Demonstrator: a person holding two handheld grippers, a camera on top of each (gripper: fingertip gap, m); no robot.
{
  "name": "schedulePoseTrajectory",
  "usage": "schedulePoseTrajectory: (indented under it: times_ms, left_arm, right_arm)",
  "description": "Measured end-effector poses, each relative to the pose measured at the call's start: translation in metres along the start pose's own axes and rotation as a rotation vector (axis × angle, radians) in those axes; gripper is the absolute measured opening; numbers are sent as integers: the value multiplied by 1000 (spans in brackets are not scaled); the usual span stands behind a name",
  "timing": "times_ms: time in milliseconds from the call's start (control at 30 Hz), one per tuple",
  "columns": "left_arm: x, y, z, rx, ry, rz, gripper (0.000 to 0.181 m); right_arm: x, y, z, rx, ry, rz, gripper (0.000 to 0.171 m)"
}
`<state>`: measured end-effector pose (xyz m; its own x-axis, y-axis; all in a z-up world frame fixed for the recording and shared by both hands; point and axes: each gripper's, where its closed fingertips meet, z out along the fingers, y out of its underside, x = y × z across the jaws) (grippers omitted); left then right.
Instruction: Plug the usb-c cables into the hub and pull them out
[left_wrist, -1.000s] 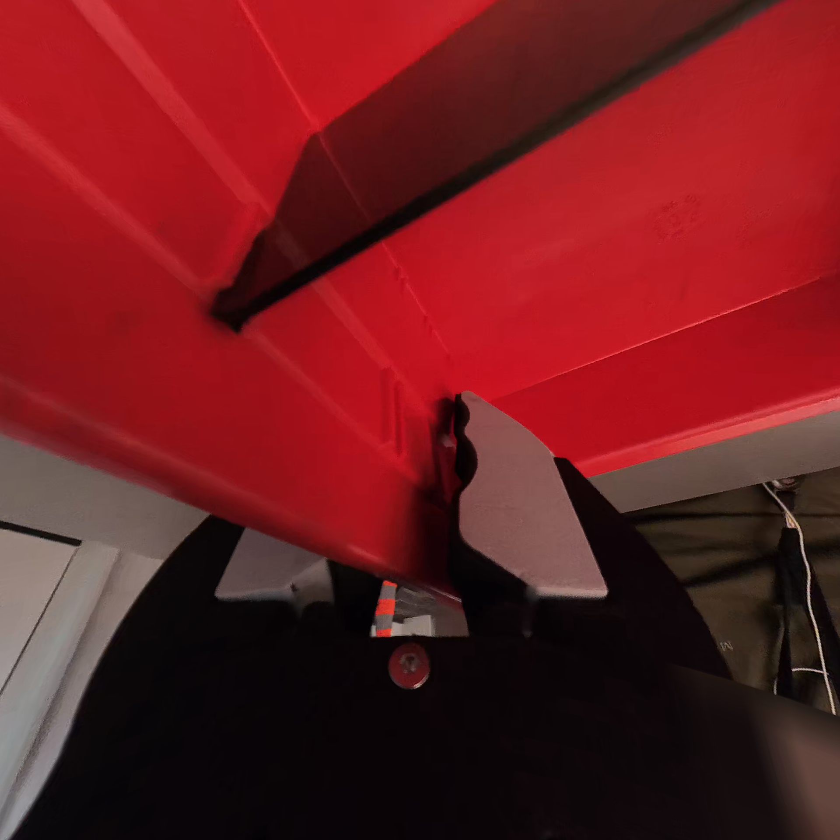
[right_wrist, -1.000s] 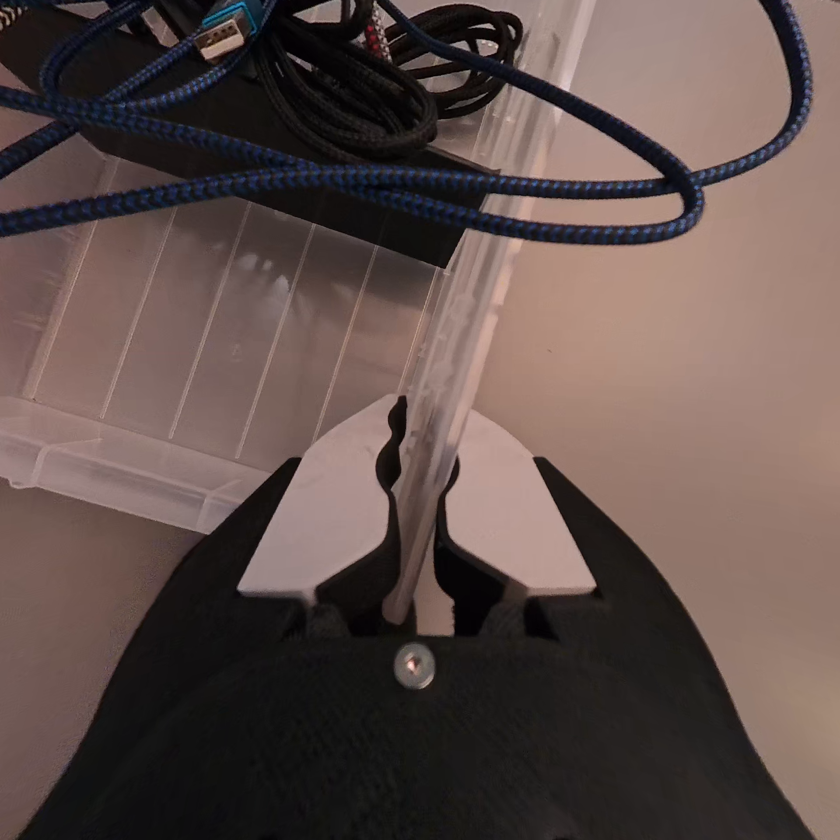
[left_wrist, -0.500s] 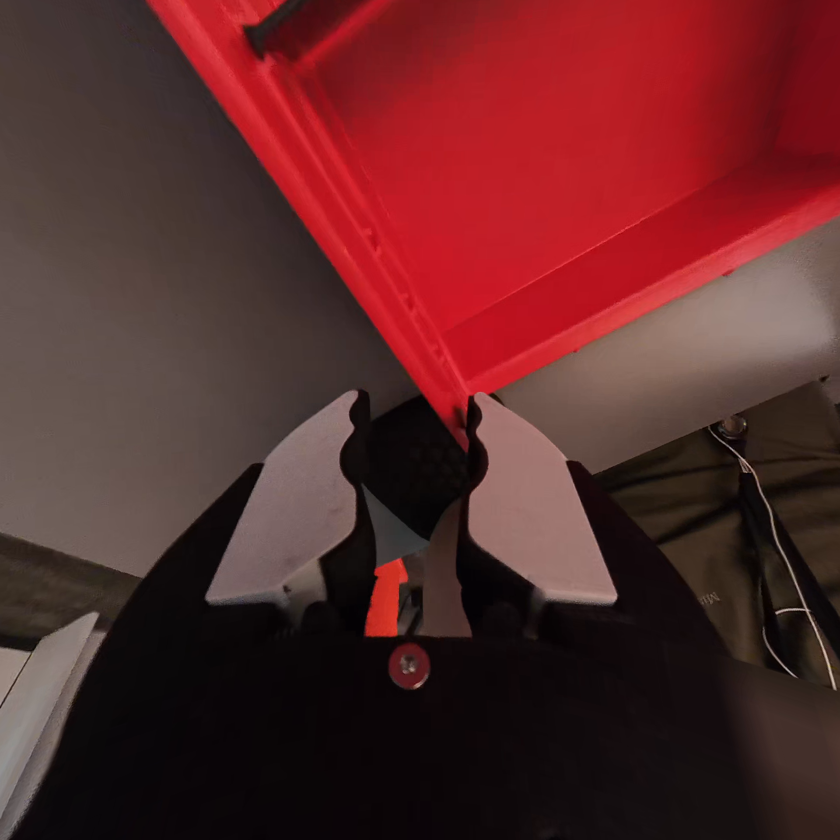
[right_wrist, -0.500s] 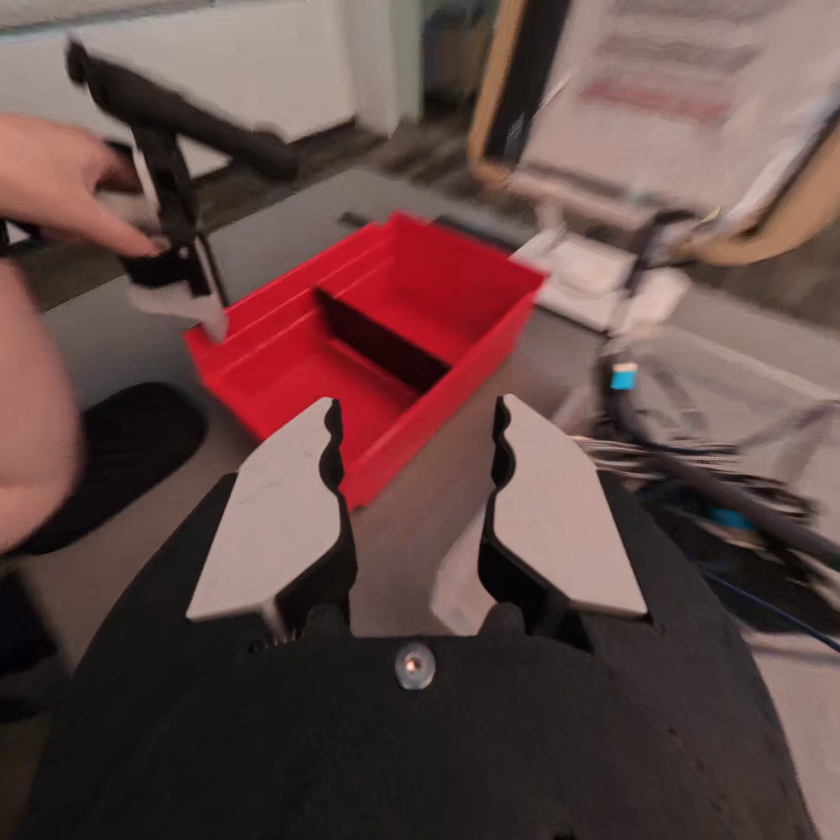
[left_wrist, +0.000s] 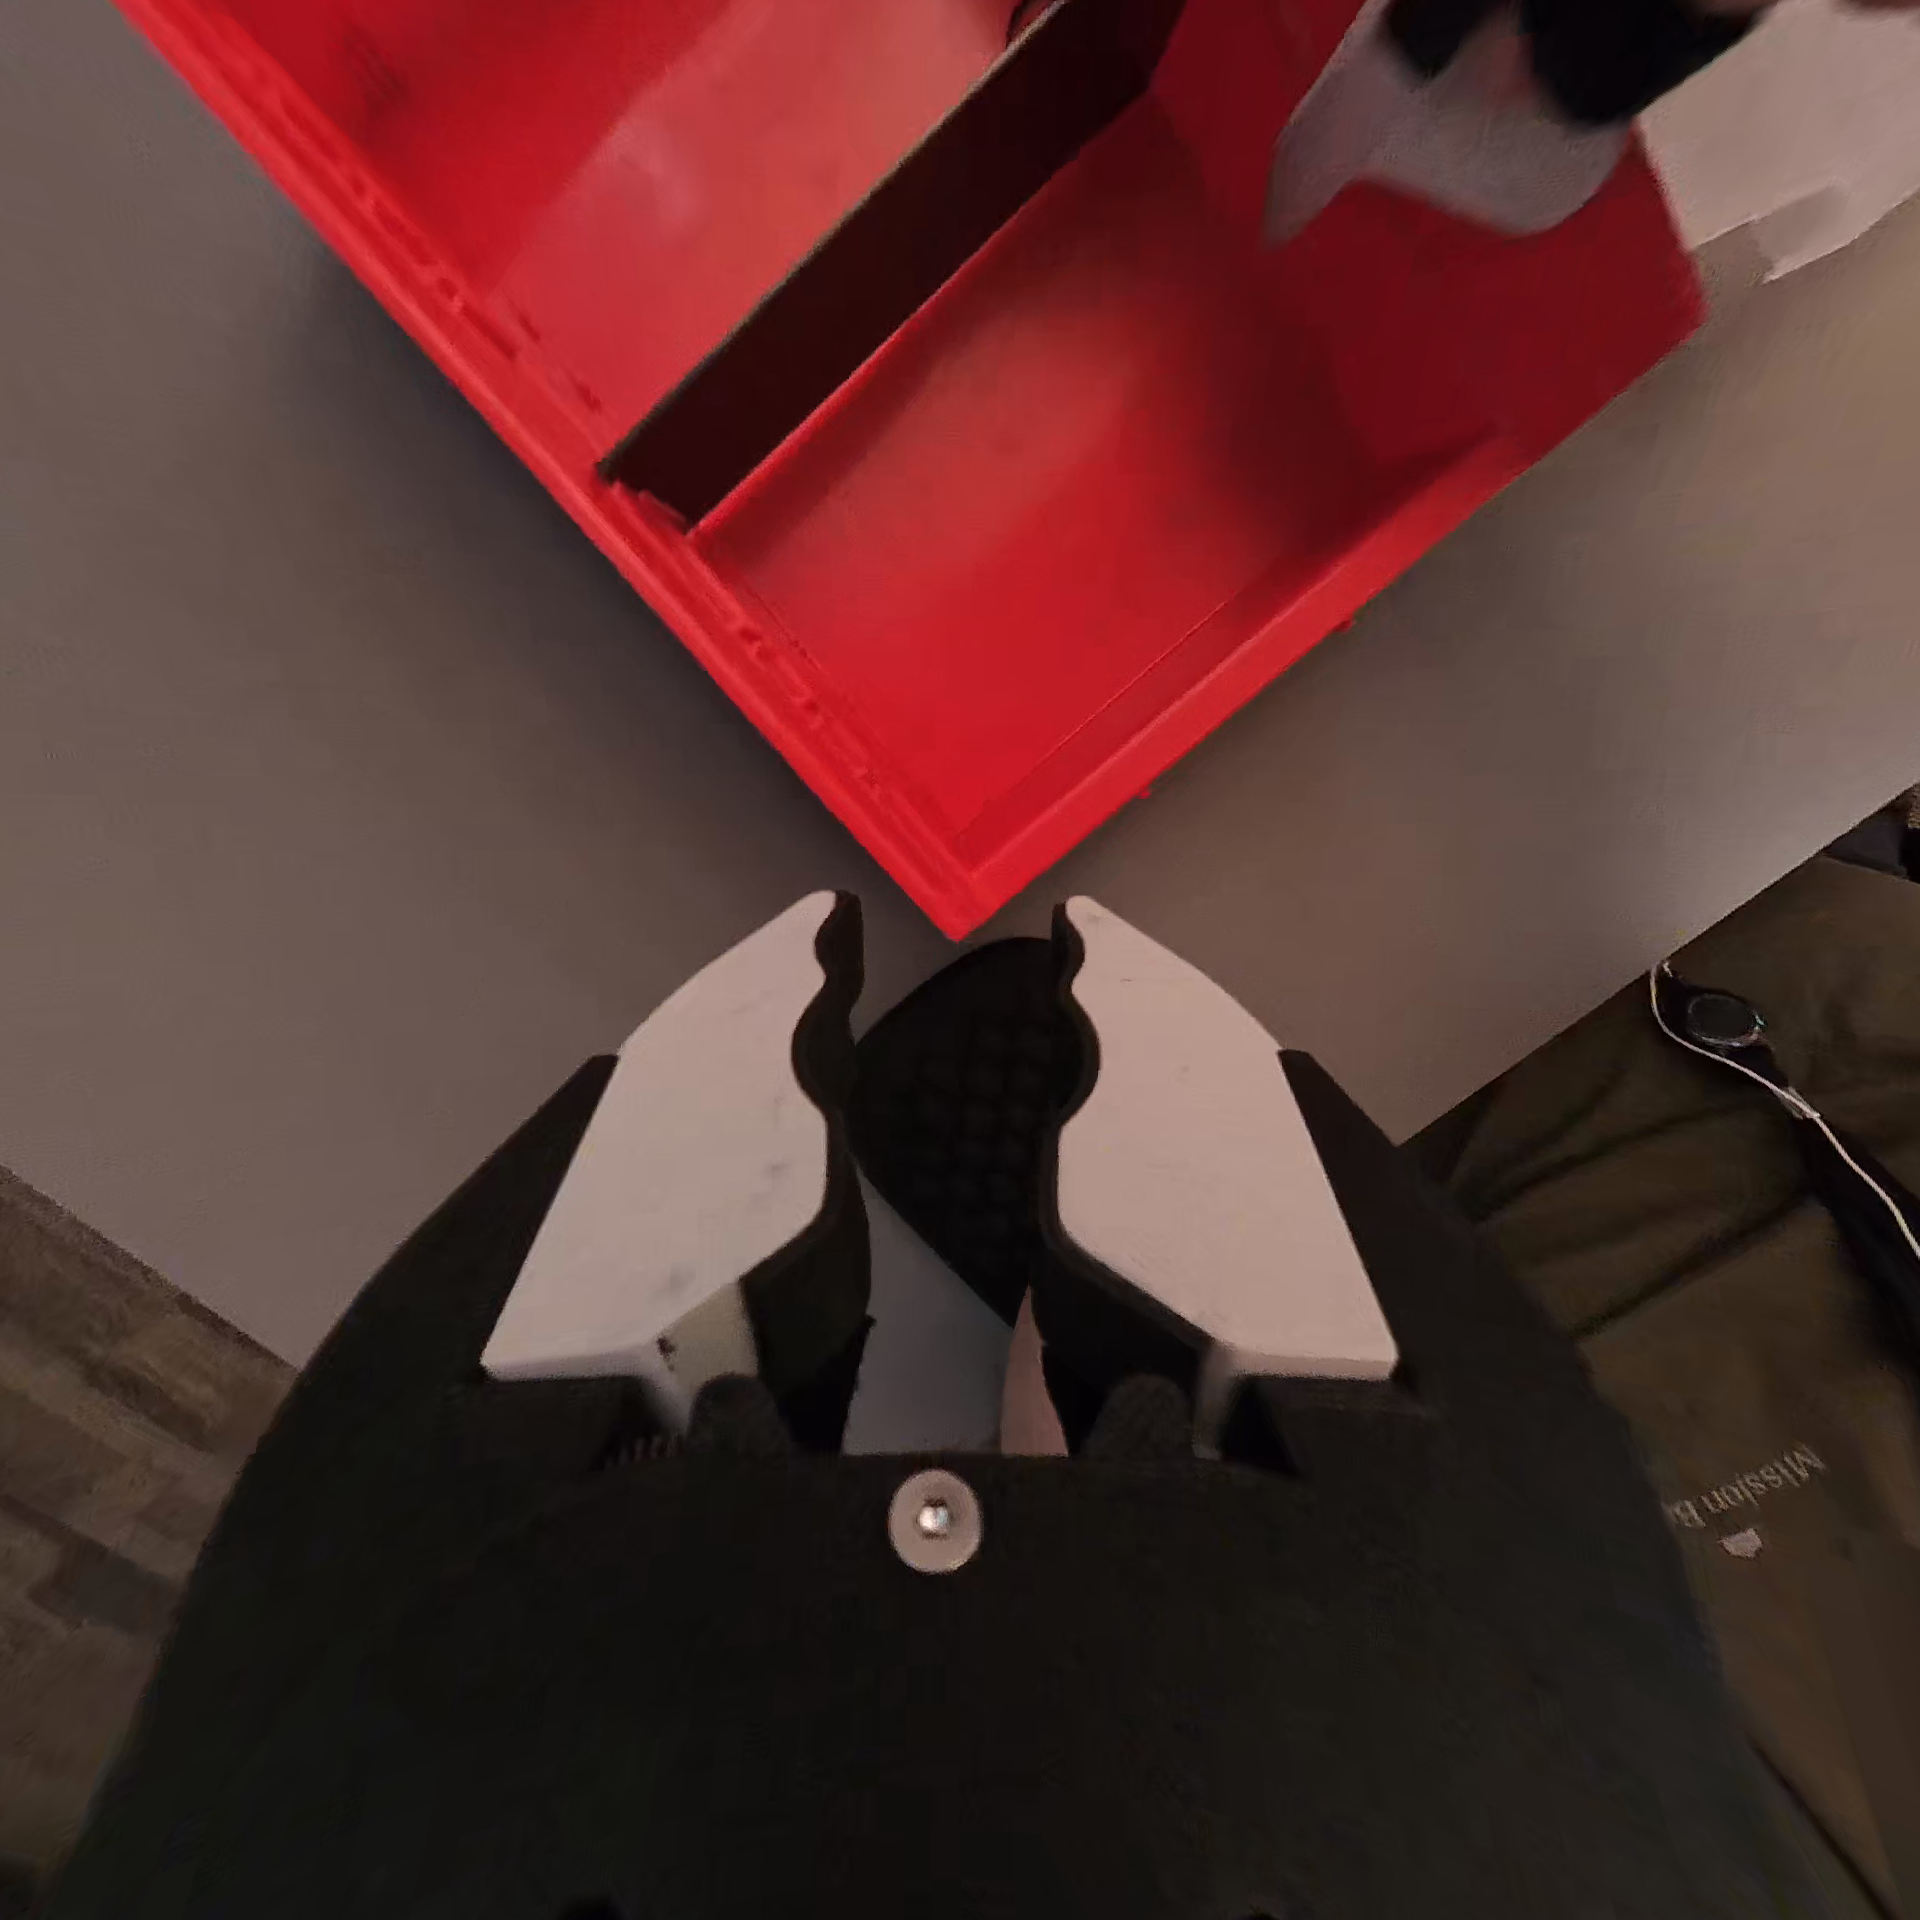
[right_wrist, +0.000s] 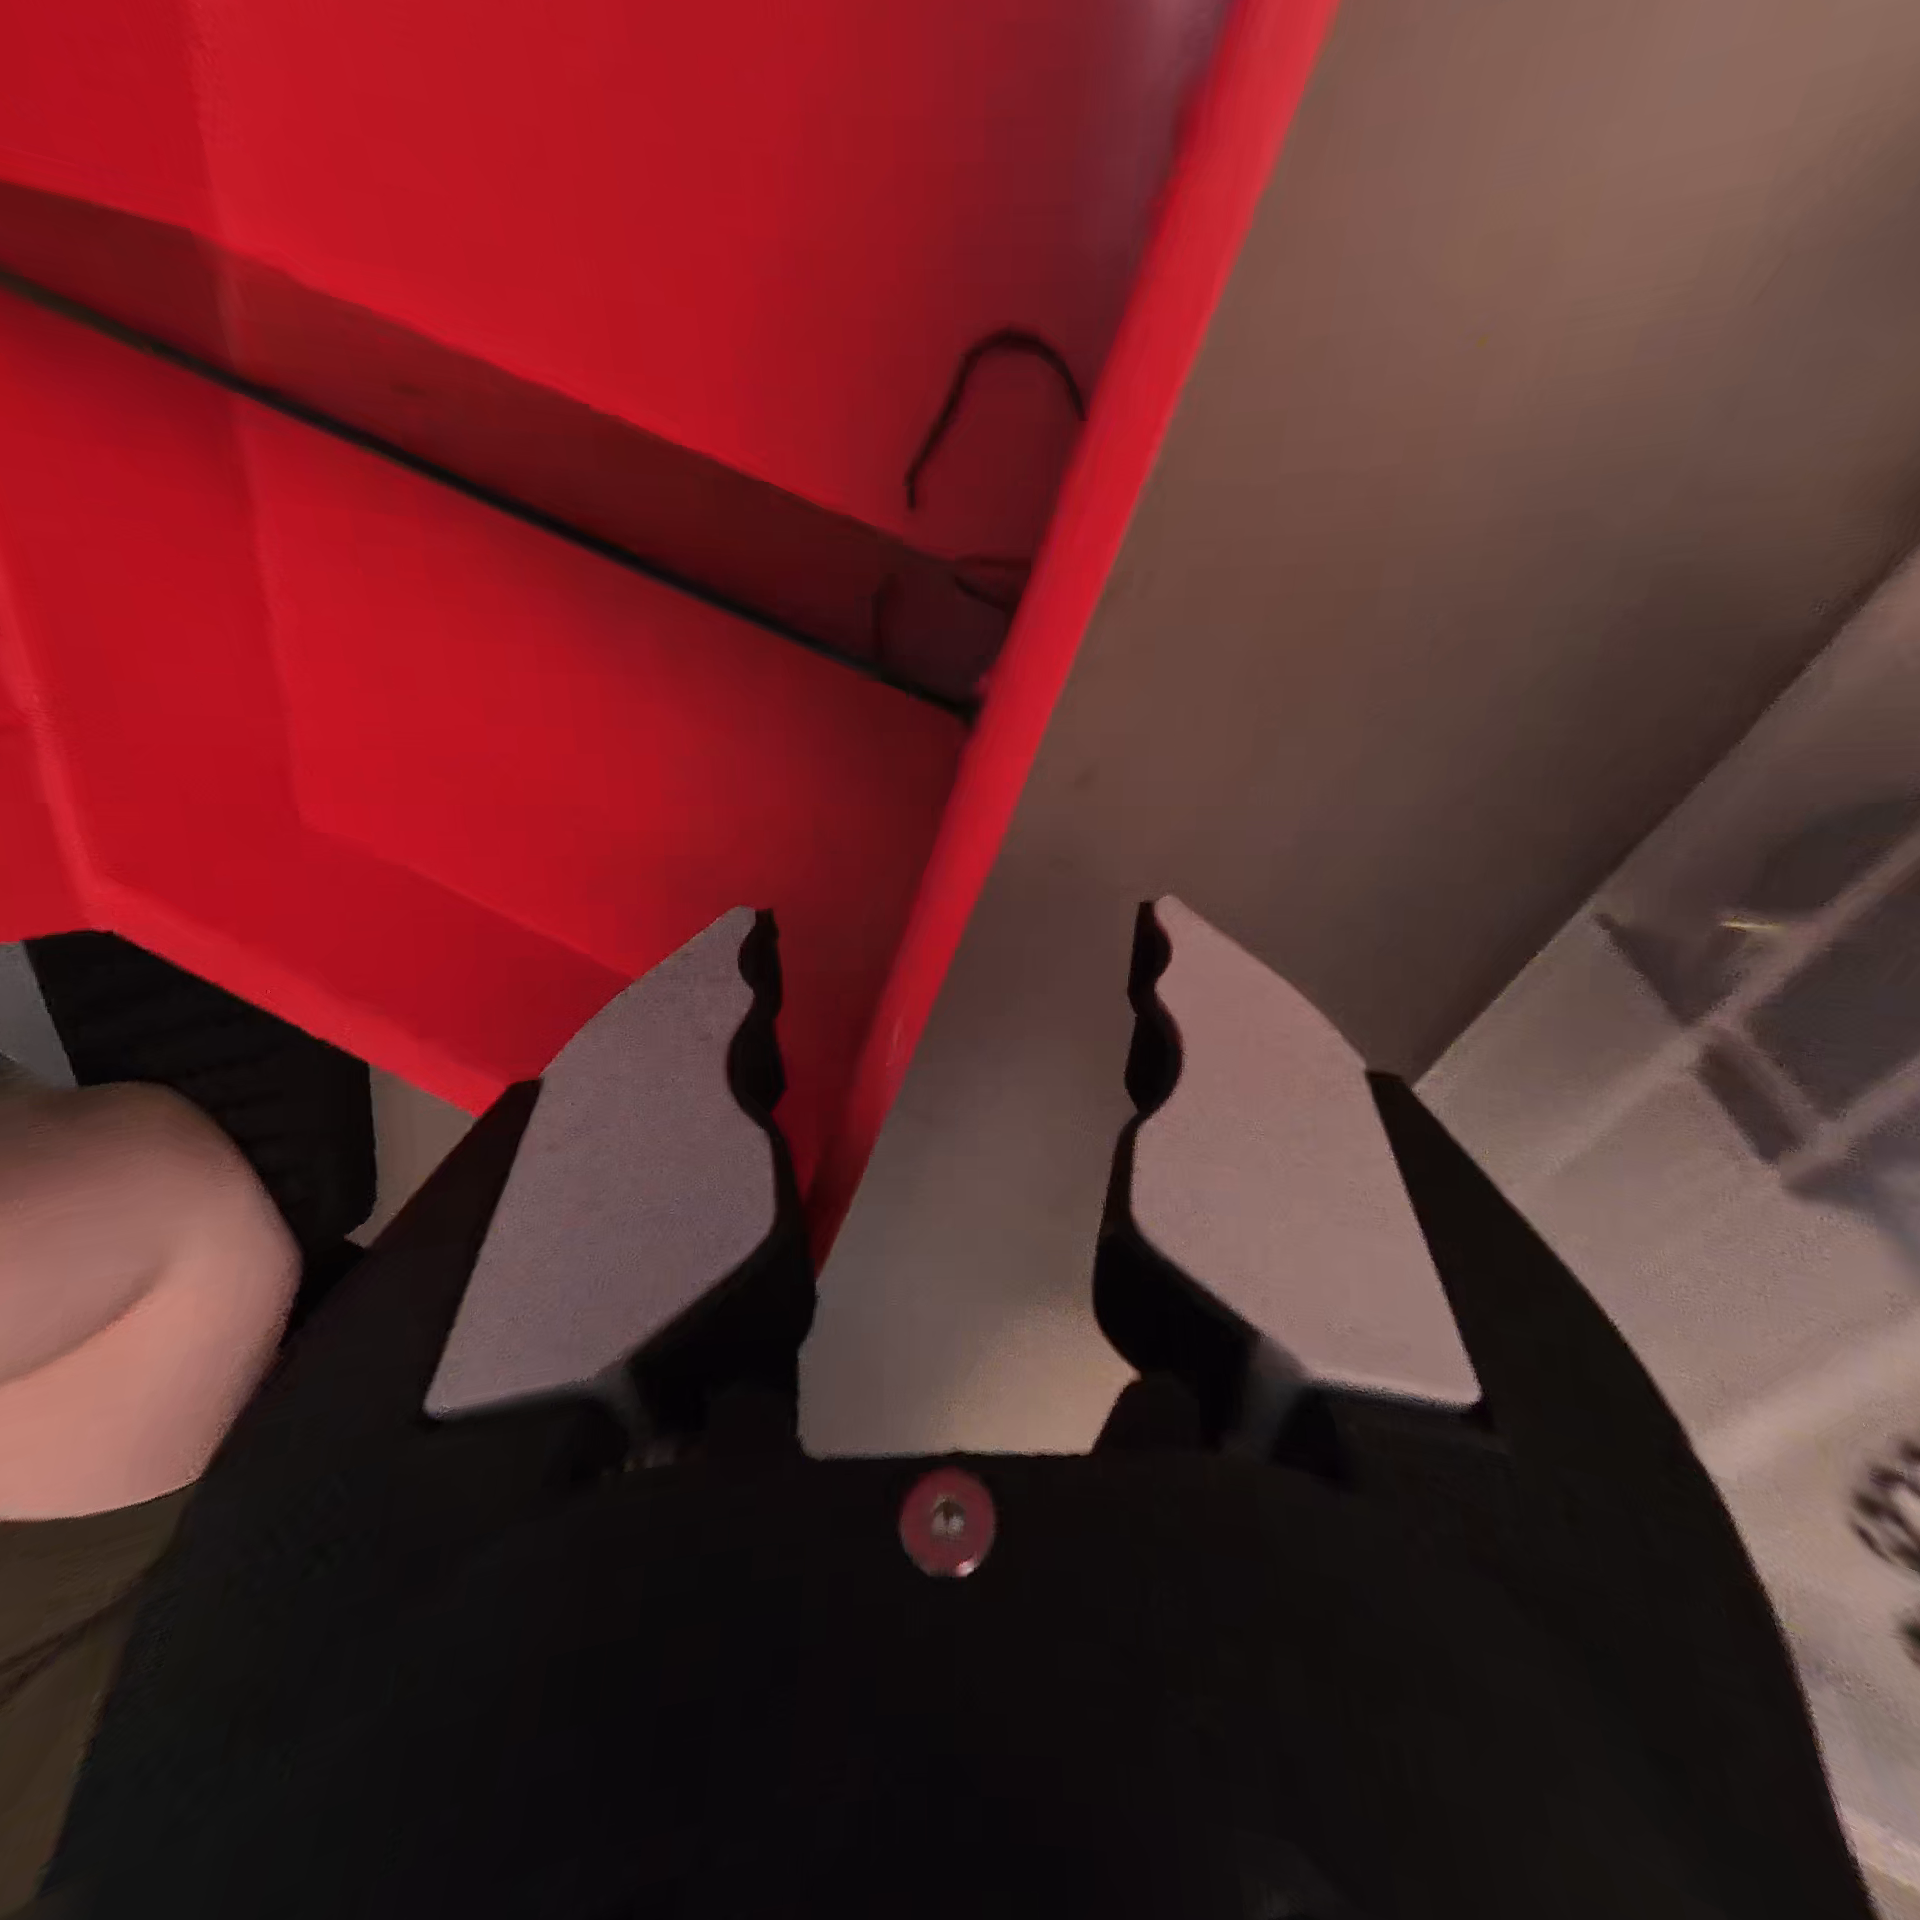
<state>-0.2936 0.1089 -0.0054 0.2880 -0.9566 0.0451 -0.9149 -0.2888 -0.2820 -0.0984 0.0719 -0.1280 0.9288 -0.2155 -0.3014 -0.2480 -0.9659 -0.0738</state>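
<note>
While red bin sits on grey bench, left tool hangs just before bin near corner, fingers parted, nothing between them; black mesh pad lies on bench under this tool, beside same corner; right tool wide open, empty, astride bin long wall; dark divider crosses bin inside; clear box lies right of bin, blurred; usb-c cables and hub not visible.
</note>
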Motion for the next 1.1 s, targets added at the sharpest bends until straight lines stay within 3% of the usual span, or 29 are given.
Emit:
schedulePoseTrajectory:
  times_ms: [133,267,433,567,667,767,833,900,1000,1100]
  left_arm:
    - [4,-13,-13,92,-22,33,31]
    - [6,-29,-42,272,-43,53,26]
    - [20,-62,-121,757,32,27,28]
    - [33,-63,-190,1146,155,-31,37]
    - [42,-49,-232,1393,229,-30,44]
    - [50,-39,-255,1559,215,19,53]
    - [57,-45,-250,1554,200,59,57]
    - [71,-62,-224,1416,276,97,69]
    - [98,-100,-167,1158,427,142,81]
    - [107,-155,-91,962,453,68,89]
  right_arm:
    - [-14,8,25,-128,-85,65,30]
    - [-12,1,23,-151,-46,30,22]
    - [-36,-9,3,-164,-83,2,20]
    - [-75,-27,-57,-105,-201,-61,19]
    - [-87,-37,-131,-6,-262,-92,18]
    - [-70,-36,-215,134,-279,-89,18]
    - [-44,-27,-267,236,-272,-56,18]
    - [-6,-13,-312,342,-247,-6,18]
    - [67,19,-359,475,-191,104,18]
    - [154,61,-378,560,-99,253,18]
